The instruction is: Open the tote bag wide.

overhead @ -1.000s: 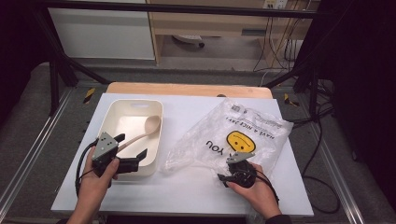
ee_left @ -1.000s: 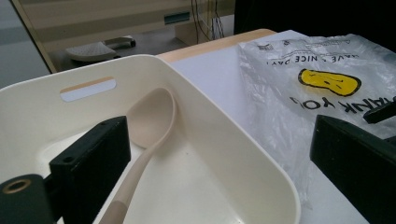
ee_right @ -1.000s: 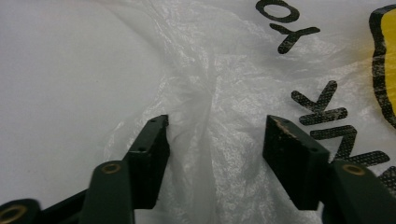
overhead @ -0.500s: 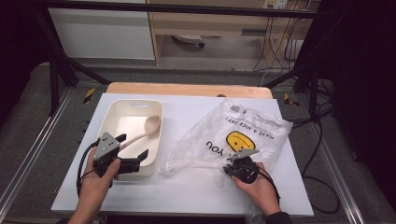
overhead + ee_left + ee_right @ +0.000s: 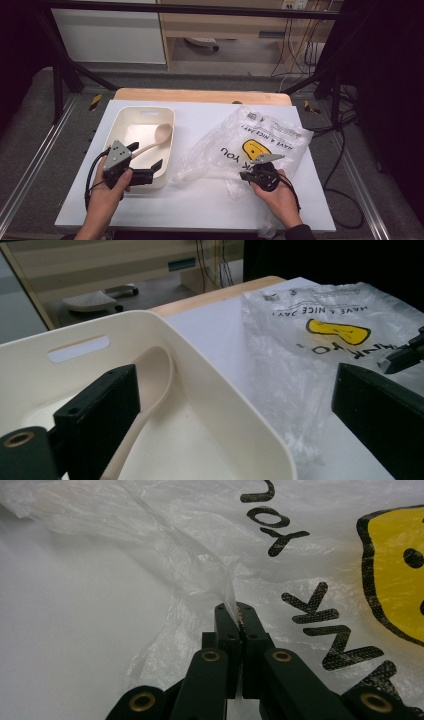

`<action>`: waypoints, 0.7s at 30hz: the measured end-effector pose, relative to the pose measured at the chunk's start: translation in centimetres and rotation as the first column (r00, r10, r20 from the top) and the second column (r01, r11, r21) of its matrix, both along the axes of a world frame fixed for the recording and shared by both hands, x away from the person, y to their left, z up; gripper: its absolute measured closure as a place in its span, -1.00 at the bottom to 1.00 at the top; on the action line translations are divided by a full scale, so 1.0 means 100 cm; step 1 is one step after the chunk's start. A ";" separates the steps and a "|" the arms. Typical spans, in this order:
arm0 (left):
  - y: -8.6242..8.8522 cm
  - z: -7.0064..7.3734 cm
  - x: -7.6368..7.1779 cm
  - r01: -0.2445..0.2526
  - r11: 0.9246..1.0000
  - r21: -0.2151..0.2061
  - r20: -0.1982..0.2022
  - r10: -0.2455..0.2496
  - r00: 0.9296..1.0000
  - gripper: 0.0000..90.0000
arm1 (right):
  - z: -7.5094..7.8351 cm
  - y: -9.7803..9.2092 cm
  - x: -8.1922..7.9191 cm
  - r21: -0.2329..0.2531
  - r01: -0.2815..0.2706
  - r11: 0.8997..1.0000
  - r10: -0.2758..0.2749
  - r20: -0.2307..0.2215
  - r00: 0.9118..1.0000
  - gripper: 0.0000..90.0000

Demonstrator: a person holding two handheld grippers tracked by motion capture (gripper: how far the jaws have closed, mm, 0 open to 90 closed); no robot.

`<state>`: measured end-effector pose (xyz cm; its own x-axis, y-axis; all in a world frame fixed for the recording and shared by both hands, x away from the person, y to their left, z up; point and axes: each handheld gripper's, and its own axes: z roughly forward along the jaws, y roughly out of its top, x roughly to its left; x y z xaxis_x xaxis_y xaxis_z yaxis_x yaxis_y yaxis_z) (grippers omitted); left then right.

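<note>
High view: your left gripper [image 5: 145, 161] sits over the near right corner of the cream bin [image 5: 124, 122], jaws spread wide, one jaw inside the bin, the other out over its right wall. A wooden spoon [image 5: 155, 138] lies in the bin, bowl toward the far right corner, handle running down toward that gripper. Your right gripper [image 5: 246, 176] is at the near edge of the clear plastic bag [image 5: 260, 142], which lies crumpled on the white table [image 5: 200, 200], right of the bin, yellow face print up.

Left gripper view: jaws well apart, nothing between them being pinched. The left jaw is inside the bin [image 5: 215, 405], just beside the spoon [image 5: 150, 385]; can't tell if it touches. The right jaw is out over the table by the bag [image 5: 300, 365]. Your other gripper shows at the right edge, on the bag.

Right gripper view: the right gripper [image 5: 239, 614] has its jaws pressed together, pinching a thin fold of the bag [image 5: 300, 525] film at the tips. The fold rises from the tips. The bag's black lettering and yellow print are to the right, bare table [image 5: 60, 610] to the left.
</note>
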<state>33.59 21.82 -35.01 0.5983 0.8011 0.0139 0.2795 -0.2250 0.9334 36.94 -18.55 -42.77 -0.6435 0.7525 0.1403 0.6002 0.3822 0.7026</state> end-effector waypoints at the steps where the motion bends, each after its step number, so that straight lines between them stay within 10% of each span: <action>1: -0.003 0.001 0.000 0.006 1.000 -0.001 0.000 -0.006 1.000 -0.89 | 0.002 0.000 0.001 0.011 0.009 1.000 -0.009 0.002 1.000 1.00; 21: -0.097 -0.021 -0.015 0.128 0.990 0.060 -0.061 -0.124 0.990 -0.74 | 0.012 0.010 0.013 0.048 0.009 0.999 -0.009 -0.013 1.000 1.00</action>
